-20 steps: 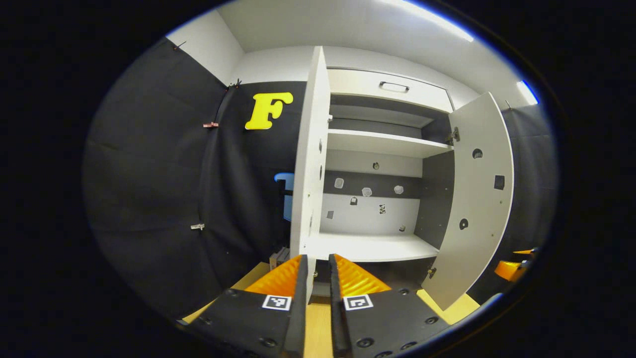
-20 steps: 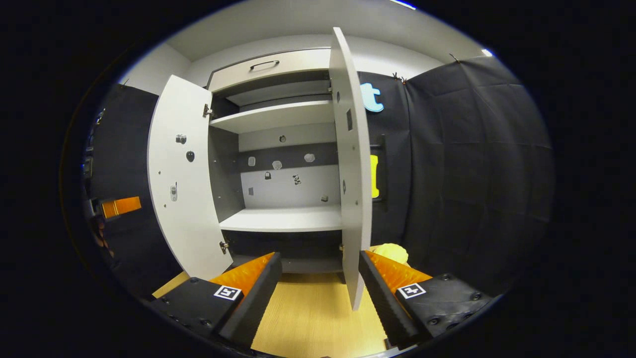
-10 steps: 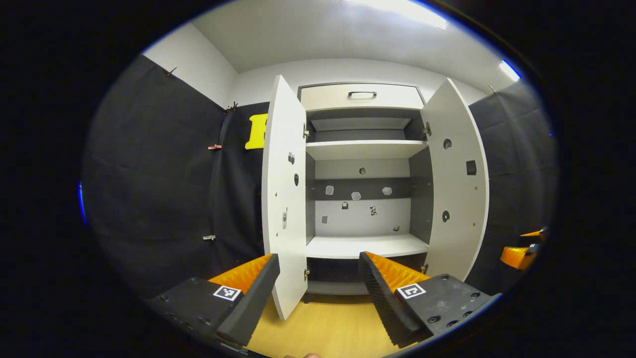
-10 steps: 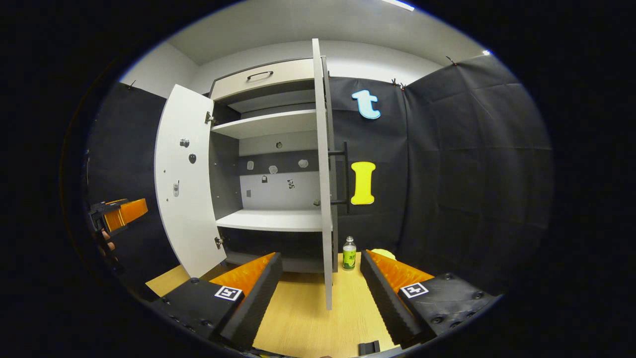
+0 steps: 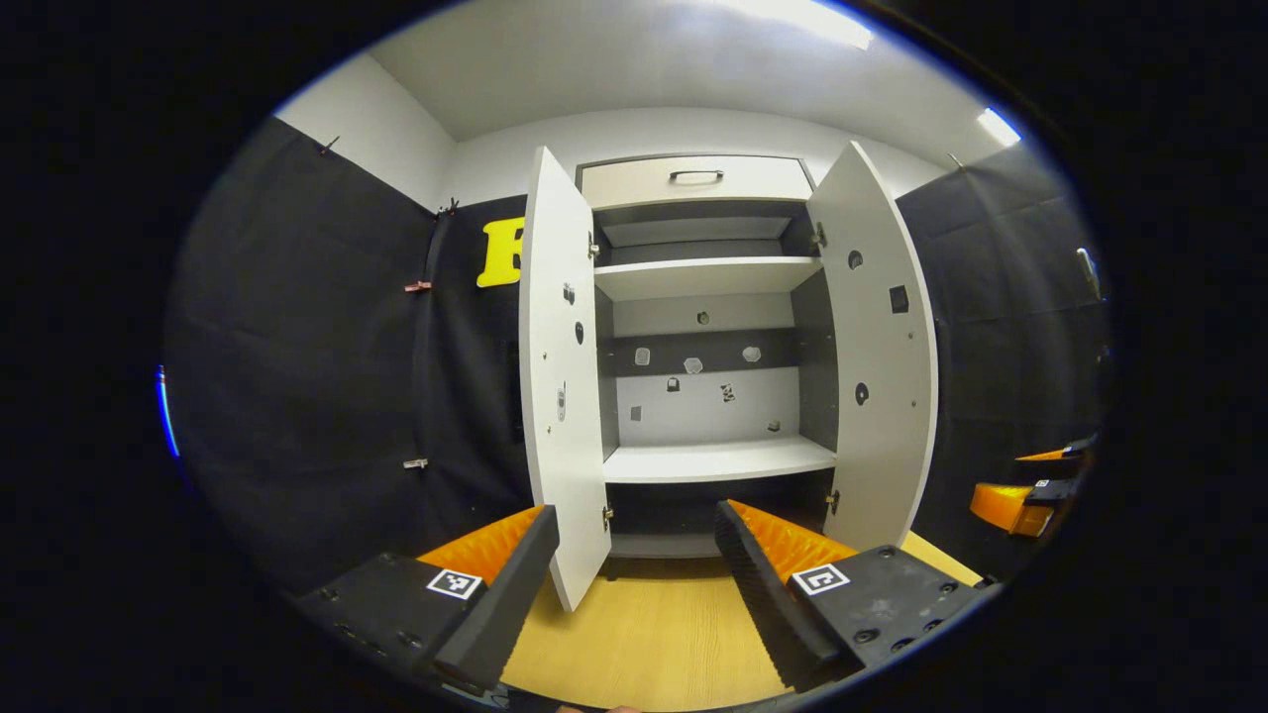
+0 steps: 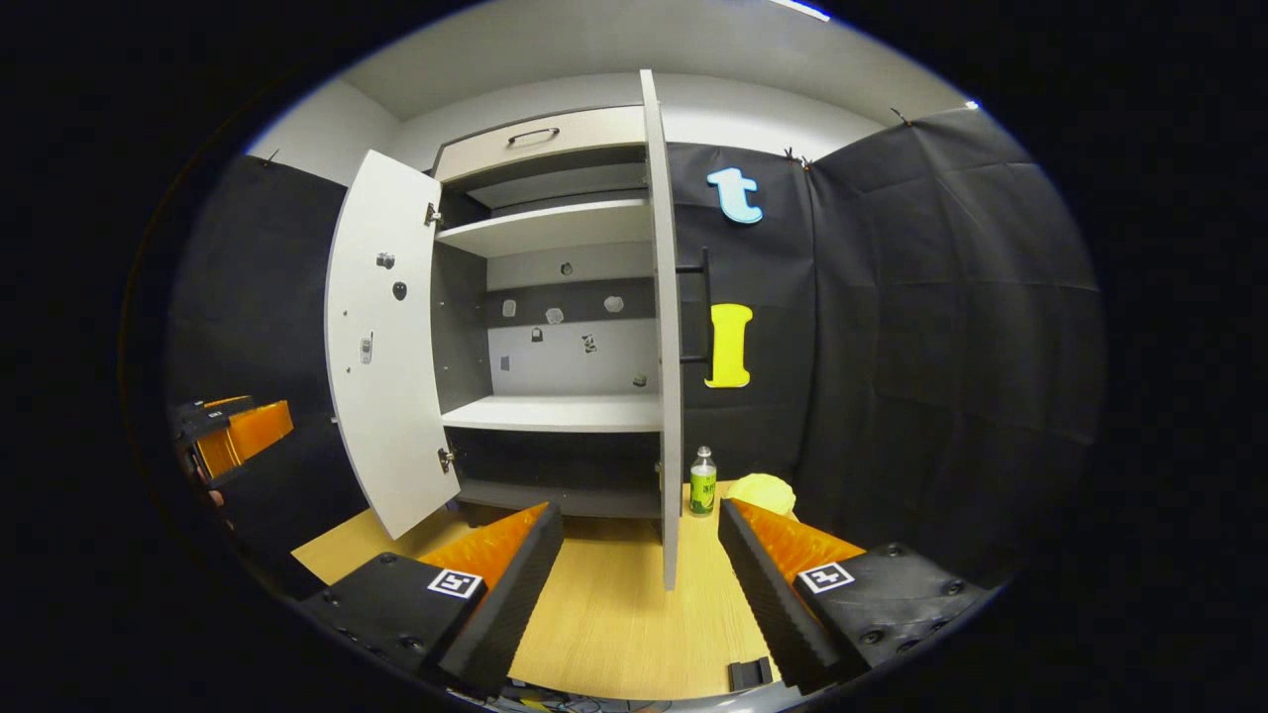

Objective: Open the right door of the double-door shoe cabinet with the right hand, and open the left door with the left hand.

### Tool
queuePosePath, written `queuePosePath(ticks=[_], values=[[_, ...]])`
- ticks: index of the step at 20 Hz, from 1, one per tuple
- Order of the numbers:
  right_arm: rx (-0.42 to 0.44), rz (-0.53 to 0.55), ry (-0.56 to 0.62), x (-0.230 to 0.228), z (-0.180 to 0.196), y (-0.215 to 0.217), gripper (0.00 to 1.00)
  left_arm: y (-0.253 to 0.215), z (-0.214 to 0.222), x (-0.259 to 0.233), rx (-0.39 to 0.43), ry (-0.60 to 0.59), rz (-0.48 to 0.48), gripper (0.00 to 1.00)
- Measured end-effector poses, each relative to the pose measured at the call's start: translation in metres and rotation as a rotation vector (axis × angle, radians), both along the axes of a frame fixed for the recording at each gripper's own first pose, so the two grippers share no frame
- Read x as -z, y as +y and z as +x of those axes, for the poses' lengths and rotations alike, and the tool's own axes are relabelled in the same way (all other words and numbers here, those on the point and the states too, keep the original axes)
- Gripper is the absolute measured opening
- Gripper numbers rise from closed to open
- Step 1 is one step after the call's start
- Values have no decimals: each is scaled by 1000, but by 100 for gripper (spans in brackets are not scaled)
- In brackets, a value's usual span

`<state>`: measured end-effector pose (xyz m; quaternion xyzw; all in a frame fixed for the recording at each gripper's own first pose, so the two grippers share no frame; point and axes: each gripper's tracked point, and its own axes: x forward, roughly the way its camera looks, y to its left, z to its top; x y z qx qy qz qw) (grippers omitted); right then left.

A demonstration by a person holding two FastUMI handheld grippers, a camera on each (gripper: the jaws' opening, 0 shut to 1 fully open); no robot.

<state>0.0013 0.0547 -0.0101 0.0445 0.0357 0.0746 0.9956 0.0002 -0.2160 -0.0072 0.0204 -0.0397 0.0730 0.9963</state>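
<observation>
The shoe cabinet [image 5: 708, 347] stands straight ahead of your left gripper [image 5: 634, 584], with both doors swung out. The left door [image 5: 560, 396] hangs just past your left gripper's left finger, its lower corner between the two fingers but touching neither. The right door [image 5: 882, 366] stands ahead and to the right of that gripper. Your left gripper's fingers are spread wide, holding nothing.

From your right gripper [image 6: 639, 584], the right door [image 6: 669, 327] shows edge-on, straight ahead between the spread fingers and apart from both. This gripper also holds nothing. The left door [image 6: 381, 337] stands off to its left.

Inside are white shelves [image 5: 718, 460] against a grey back. A drawer [image 5: 693, 180] sits along the top. A small bottle [image 6: 702, 482] and something yellow [image 6: 761, 492] stand on the wooden floor [image 6: 614, 624] just ahead of your right gripper's right finger, beside the right door.
</observation>
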Motion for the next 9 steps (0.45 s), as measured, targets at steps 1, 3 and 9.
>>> queuePosePath(ticks=[1,3,9], values=[[2,-1,-7,0,-1,7,99,1,0,1,15,-1,-14,98],[12,-11,-21,-2,-4,20,99,3,1,6,33,-7,-42,98],[-41,-22,-10,18,-27,65,99,9,-7,29,30,2,-97,98]])
